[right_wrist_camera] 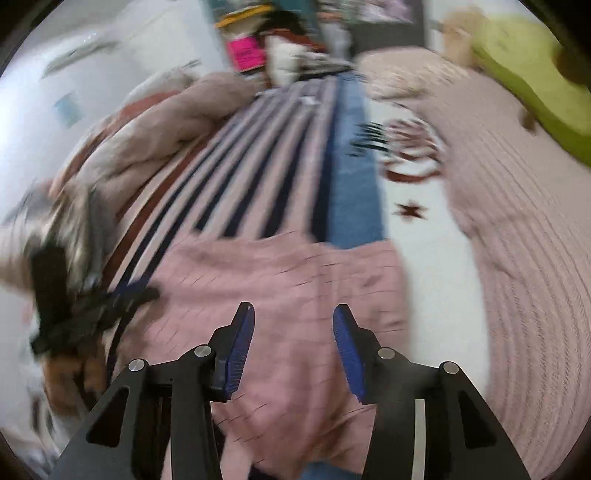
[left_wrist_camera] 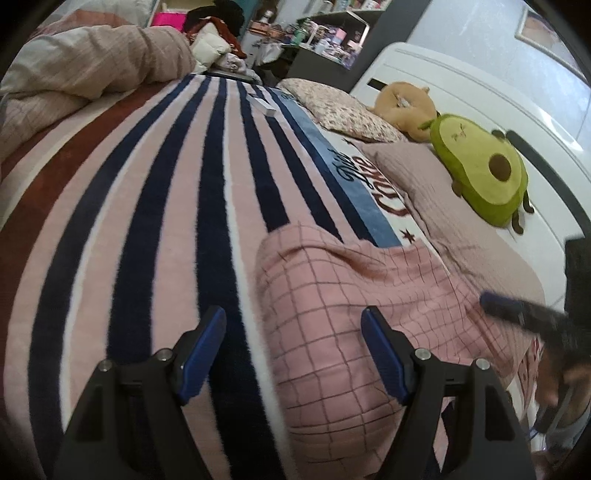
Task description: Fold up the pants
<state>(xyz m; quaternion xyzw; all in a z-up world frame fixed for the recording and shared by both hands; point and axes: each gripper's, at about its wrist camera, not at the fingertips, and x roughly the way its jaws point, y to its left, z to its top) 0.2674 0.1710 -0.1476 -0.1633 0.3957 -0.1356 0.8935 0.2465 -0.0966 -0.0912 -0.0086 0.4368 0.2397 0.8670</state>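
Observation:
The pink checked pants point(left_wrist_camera: 351, 295) lie folded on the striped blanket point(left_wrist_camera: 147, 206) on the bed. In the left wrist view my left gripper point(left_wrist_camera: 293, 317) is open and empty, low over the pants' left edge. The right gripper's blue fingertip point(left_wrist_camera: 495, 301) shows at the right over the pants. In the blurred right wrist view my right gripper point(right_wrist_camera: 293, 314) is open and empty above the pants point(right_wrist_camera: 288, 280), and the left gripper point(right_wrist_camera: 110, 299) shows at the pants' left edge.
An avocado plush point(left_wrist_camera: 484, 170) and a tan plush point(left_wrist_camera: 402, 103) lie by the white headboard point(left_wrist_camera: 480, 85). Pillows point(left_wrist_camera: 443, 192) sit to the right of the pants. A bunched beige duvet point(left_wrist_camera: 92, 66) lies at the far left. Cluttered shelves point(left_wrist_camera: 325, 33) stand beyond the bed.

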